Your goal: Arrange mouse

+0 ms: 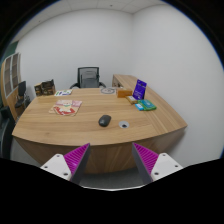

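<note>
A dark computer mouse (104,120) lies on the wooden desk (60,128), near its middle. My gripper (112,158) is well back from the desk's front edge, and the mouse is far beyond the fingers. The fingers (73,159) with purple pads stand wide apart with nothing between them.
A small round white object (123,125) lies just right of the mouse. A red and white item (67,106) lies at the left of the desk. A purple box (139,90) and a teal object (146,104) stand at the right. A black office chair (90,76) stands behind the desk.
</note>
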### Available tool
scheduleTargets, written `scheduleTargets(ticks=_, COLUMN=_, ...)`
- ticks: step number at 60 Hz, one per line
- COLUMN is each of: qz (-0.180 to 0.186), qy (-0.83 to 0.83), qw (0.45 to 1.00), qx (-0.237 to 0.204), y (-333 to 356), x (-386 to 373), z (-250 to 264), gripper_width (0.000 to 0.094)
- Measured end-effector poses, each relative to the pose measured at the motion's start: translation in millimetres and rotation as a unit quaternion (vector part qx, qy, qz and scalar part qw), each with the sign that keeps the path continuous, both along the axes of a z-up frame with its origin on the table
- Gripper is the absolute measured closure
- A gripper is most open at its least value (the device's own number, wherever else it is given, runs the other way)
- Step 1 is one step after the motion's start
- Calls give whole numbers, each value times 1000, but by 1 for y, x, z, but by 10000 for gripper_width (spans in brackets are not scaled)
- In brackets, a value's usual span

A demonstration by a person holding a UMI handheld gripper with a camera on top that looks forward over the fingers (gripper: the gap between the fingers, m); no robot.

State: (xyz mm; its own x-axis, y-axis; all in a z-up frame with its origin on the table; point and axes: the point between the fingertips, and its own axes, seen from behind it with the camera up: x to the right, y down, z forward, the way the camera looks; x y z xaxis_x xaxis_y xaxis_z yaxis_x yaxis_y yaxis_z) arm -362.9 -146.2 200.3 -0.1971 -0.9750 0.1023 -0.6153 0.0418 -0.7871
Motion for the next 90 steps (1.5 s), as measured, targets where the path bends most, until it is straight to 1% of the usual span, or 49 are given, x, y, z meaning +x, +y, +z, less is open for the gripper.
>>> scheduleTargets(ticks=17, qz=-2, qy=-1, qw=1000, qx=1, y=-7, x=11, z=-9, gripper_width=69)
scheduleTargets(ticks=32, qz=5, qy=2, qw=1000, qx=8, y=-8, x=42, z=-37, gripper_width=69)
scheduleTargets(ticks=48, qz=30, qy=-4, qw=999, qx=17, y=0, x=97, z=-70, gripper_width=69)
scheduleTargets(ticks=65, qz=62, qy=9, qw=998, qx=11, y=-2, x=163, z=-123, gripper_width=71)
scheduleTargets(ticks=71, qz=66, qy=12, qw=998, qx=15, y=-3, x=188, z=-142, gripper_width=72)
scheduleTargets(ticks=82, qz=89, qy=15, qw=996, qx=17, y=-7, x=234, z=-173, gripper_width=70)
scheduleTargets(ticks=90, qz=94, qy=23, qw=995, qx=17, y=-12, x=261, z=-193, gripper_width=68)
